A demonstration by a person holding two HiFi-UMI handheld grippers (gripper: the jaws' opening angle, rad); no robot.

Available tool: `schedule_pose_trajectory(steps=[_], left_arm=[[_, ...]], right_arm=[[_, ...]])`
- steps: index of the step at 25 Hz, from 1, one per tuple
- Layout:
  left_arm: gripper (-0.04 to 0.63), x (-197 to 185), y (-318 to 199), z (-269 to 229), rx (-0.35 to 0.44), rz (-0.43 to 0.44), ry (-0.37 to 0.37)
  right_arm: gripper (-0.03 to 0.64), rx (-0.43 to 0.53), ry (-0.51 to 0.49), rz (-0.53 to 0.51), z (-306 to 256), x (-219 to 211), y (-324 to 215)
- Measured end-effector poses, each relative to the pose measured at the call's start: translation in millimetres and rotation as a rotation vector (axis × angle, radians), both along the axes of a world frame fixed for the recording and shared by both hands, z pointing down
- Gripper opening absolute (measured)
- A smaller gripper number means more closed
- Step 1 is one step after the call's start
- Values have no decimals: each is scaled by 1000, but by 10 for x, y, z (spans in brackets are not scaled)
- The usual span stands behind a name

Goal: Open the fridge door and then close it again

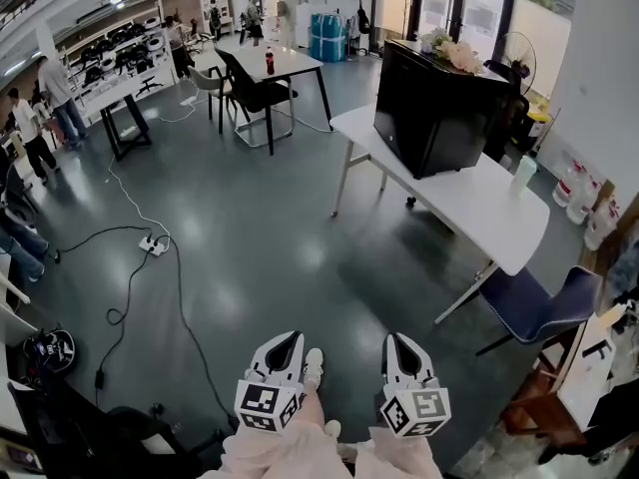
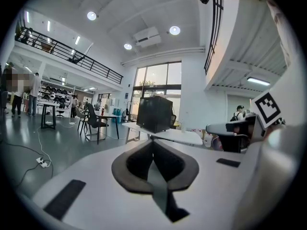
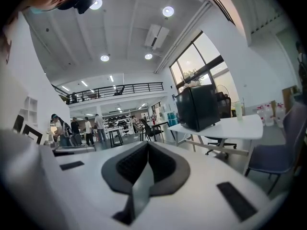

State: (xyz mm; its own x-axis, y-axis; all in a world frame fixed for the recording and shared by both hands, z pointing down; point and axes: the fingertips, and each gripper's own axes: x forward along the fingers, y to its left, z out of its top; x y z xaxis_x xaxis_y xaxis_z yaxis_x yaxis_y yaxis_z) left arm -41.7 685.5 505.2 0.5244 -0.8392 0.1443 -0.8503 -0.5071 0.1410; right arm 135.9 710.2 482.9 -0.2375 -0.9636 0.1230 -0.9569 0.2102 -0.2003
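Left gripper (image 1: 287, 339) held low, well short of black fridge (image 1: 434, 118); jaws pressed together, nothing caught between. Right gripper (image 1: 400, 339) held just beside left one, equally far from fridge; jaws closed, empty. Both pointed roughly toward fridge, which is seen ahead and to right, grey floor (image 1: 260, 238) between. Fridge stood on white table (image 1: 499, 223), door shut, flowers (image 1: 451, 54) set on top. Blue chair (image 1: 539, 307) placed nearer than fridge, to its right.
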Motion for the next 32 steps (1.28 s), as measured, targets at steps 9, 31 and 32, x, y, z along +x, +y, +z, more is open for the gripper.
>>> schedule_pose_trajectory(steps=[9, 31, 32], left_arm=[[11, 367, -916, -110, 24, 39, -1], [11, 148, -3539, -414, 45, 38, -8], [11, 126, -3648, -418, 48, 41, -7]], right_arm=[[14, 4, 7, 16, -57, 307, -832], [14, -5, 60, 48, -286, 267, -3472], [14, -4, 55, 48, -284, 237, -3577]])
